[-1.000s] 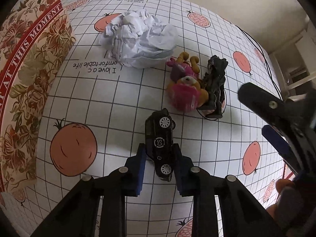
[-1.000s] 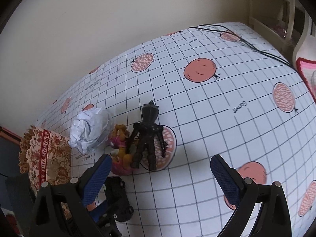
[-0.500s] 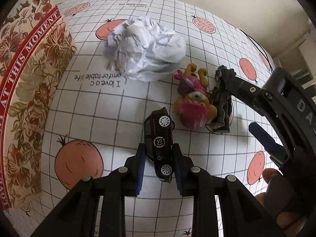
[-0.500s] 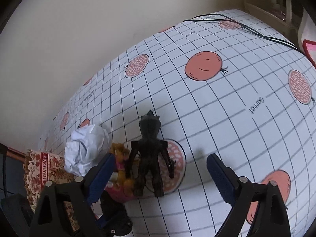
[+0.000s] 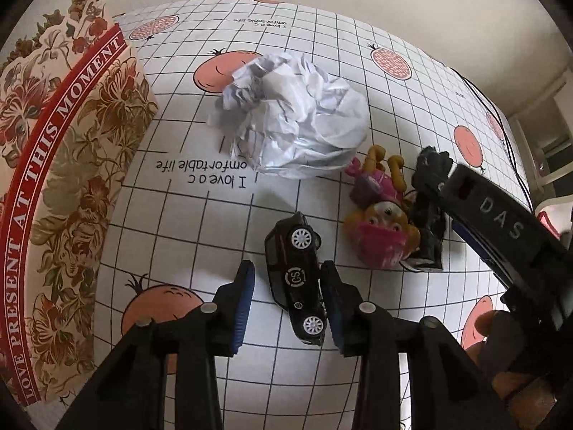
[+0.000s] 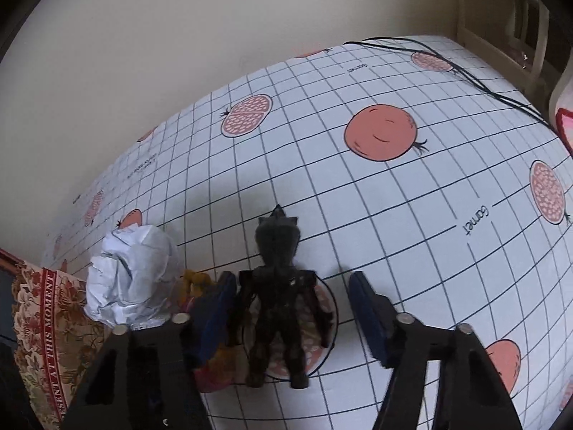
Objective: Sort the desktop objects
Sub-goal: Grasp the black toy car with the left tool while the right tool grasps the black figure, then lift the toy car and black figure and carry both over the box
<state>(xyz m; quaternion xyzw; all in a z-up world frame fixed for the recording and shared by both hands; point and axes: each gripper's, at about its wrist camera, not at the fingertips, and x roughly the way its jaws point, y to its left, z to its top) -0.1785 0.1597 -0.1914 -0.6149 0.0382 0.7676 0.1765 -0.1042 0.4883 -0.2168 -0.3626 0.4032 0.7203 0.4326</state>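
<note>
A black toy car (image 5: pixel 297 279) lies on its side on the grid tablecloth, between the fingers of my left gripper (image 5: pixel 288 304). Those jaws are opening; the left pad (image 5: pixel 245 301) stands clear of the car. A black action figure (image 6: pixel 279 286) lies face down on a pomegranate print. My right gripper (image 6: pixel 292 311) straddles its torso with its jaws closing, and a gap still shows beside the right pad (image 6: pixel 365 315). In the left wrist view the figure (image 5: pixel 429 208) is partly hidden behind the right gripper's body (image 5: pixel 501 222).
A crumpled white paper ball (image 5: pixel 293 118) and a pink-and-orange doll (image 5: pixel 379 222) lie just left of the figure. A floral box (image 5: pixel 53 179) stands at the table's left edge. A black cable (image 6: pixel 465 75) crosses the far right corner.
My left jaws have spread away from the car, which stays on the cloth. The right gripper has come down over the black figure and its jaws have narrowed around it.
</note>
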